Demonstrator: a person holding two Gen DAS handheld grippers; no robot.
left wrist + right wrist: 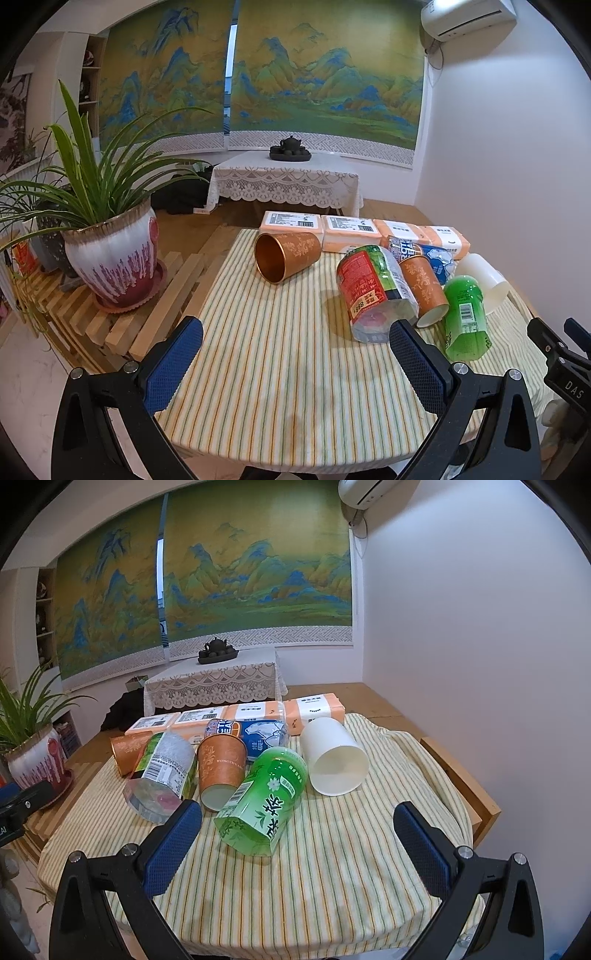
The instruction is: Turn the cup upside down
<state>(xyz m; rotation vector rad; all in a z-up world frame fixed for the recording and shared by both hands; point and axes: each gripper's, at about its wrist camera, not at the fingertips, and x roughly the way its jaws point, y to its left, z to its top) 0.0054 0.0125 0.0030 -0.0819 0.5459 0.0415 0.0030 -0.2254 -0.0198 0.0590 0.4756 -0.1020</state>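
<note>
I am seeing three cups lying on their sides: a copper-lined orange cup [286,256] far left, mouth toward me; an orange patterned paper cup [221,771] mid-cluster; a white cup [334,757] right, mouth facing near-right.

You have three cups lying on their sides — two orange cups [286,256] [424,291] and one white cup [334,757] — three bottles [375,291] [264,801] [255,734], four tissue packs [291,223] in a row, and one potted plant [114,258].
</note>
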